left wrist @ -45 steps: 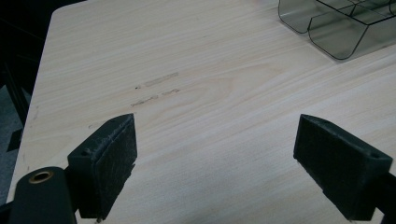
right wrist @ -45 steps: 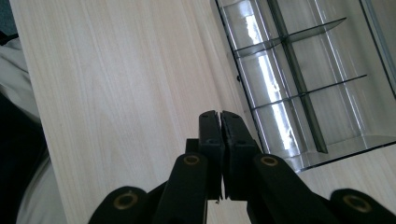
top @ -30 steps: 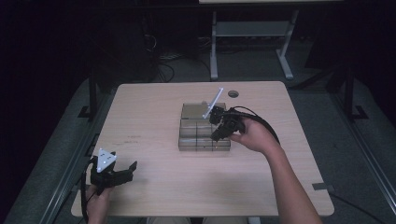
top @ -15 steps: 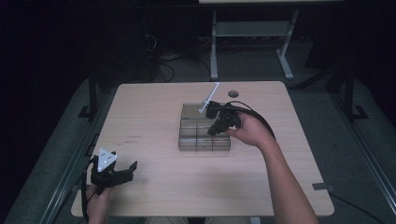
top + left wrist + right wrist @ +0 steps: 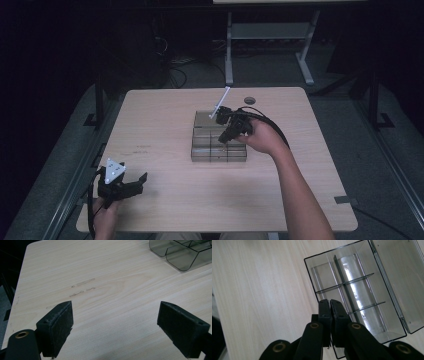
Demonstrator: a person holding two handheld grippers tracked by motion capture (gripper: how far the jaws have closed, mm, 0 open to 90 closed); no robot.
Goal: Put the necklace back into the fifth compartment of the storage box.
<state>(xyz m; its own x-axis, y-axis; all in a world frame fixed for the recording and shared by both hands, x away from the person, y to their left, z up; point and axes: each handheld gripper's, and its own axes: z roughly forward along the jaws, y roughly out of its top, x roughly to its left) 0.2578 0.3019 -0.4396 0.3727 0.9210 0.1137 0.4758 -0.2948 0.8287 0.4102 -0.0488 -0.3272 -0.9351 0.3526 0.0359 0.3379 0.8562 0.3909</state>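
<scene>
A smoky clear plastic compartment box (image 5: pixel 218 150) lies in the middle of the wooden table (image 5: pixel 165 125), its lid open toward the far side. My right gripper (image 5: pixel 223 138) hovers over the box with its jaws pressed together and nothing visible between them. In the right gripper view the shut right gripper (image 5: pixel 329 302) points at the near wall of the box (image 5: pixel 362 290), whose thin dividers form several empty compartments, and the open lid (image 5: pixel 397 270) lies beside it. My left gripper (image 5: pixel 142 181) rests low near the table's front left corner, open and empty, as the left gripper view (image 5: pixel 115 325) confirms.
A small dark round spot (image 5: pixel 249 100) marks the table behind the box. Faint scuffs (image 5: pixel 82 286) show on the wood ahead of the left gripper. A corner of the box (image 5: pixel 180 252) sits far ahead of it. A metal stand (image 5: pixel 265 45) stands on the floor beyond the table.
The right hand has shifted slightly toward the left over the box, its gripper still shut. The left gripper has stayed where it was.
</scene>
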